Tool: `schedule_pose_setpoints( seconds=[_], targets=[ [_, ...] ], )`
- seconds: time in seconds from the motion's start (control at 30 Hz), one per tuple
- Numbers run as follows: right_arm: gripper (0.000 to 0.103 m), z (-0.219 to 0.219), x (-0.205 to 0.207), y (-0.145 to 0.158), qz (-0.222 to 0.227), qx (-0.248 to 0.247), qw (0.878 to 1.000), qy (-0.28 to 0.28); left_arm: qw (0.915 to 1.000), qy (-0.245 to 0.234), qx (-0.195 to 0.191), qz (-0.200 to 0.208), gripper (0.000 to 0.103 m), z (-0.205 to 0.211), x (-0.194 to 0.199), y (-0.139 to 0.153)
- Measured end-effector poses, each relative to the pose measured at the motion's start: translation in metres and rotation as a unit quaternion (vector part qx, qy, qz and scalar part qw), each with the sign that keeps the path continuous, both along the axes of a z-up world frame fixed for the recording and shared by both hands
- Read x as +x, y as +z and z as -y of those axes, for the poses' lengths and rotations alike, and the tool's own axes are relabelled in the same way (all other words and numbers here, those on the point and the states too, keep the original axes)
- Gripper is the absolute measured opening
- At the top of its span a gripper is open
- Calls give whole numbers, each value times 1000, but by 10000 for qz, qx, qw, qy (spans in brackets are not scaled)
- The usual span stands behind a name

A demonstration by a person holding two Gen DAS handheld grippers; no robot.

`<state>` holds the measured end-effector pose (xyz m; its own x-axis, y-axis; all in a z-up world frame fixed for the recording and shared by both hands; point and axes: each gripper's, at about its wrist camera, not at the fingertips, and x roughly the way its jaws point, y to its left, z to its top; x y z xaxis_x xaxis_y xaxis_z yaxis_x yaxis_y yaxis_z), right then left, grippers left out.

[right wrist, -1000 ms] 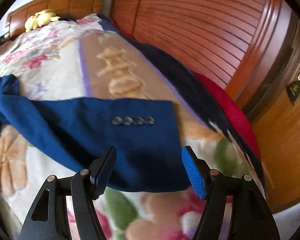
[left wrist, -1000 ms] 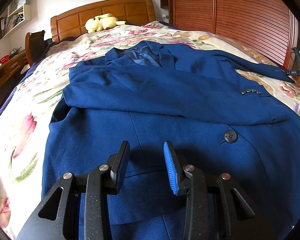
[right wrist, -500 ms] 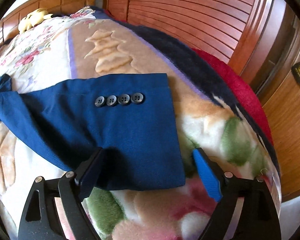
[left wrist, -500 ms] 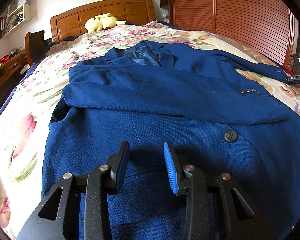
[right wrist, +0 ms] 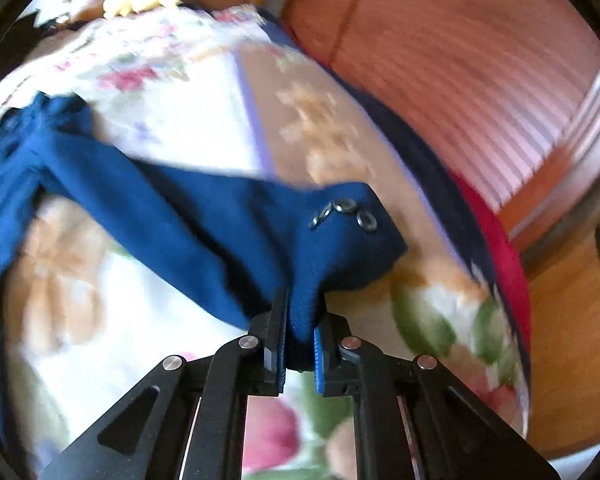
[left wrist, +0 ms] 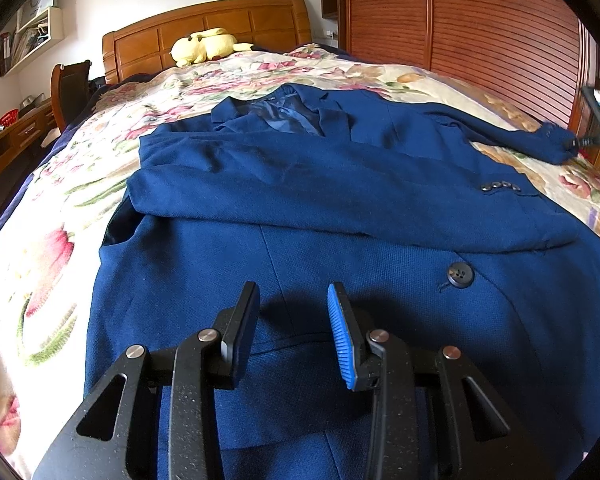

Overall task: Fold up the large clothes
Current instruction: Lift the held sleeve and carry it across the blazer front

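Your right wrist view is smeared with motion blur: the bedspread [right wrist: 172,120] and wardrobe door [right wrist: 480,72] lose detail. The cuff's [right wrist: 340,240] edge disappears between the closing jaws, and your right gripper [left wrist: 598,140] is cut off at the left view's edge.

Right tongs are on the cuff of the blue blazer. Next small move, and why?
Probably lift and carry that cuff across the chest. The right tongs are closing, pinching the outstretched sleeve cuff of the dark blue woven blazer, while its other sleeve already lies folded over the front. The left tongs hover open above the hem.
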<state>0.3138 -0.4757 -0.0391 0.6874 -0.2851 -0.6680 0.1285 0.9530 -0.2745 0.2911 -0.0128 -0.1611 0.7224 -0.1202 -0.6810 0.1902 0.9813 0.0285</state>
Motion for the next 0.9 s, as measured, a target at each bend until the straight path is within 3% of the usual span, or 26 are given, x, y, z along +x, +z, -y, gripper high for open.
schedule_pose_setpoints(
  seconds=[0.2, 0.4, 0.67, 0.9],
  targets=[
    [10, -86, -17, 71, 496, -413, 9954, 713, 9999, 7, -85, 83, 36, -5, -3, 6],
    [9, -181, -38, 129, 1088, -561, 9818, 1451, 9989, 26, -396, 258, 36, -16, -11, 18],
    [9, -280, -55, 152, 1466, -682, 9625, 2179, 9982, 58, -423, 419, 36, -29, -22, 33],
    [9, -336, -90, 175, 1846, -561, 9402, 2808, 9974, 198, -403, 564, 36, -51, -30, 48]
  ],
)
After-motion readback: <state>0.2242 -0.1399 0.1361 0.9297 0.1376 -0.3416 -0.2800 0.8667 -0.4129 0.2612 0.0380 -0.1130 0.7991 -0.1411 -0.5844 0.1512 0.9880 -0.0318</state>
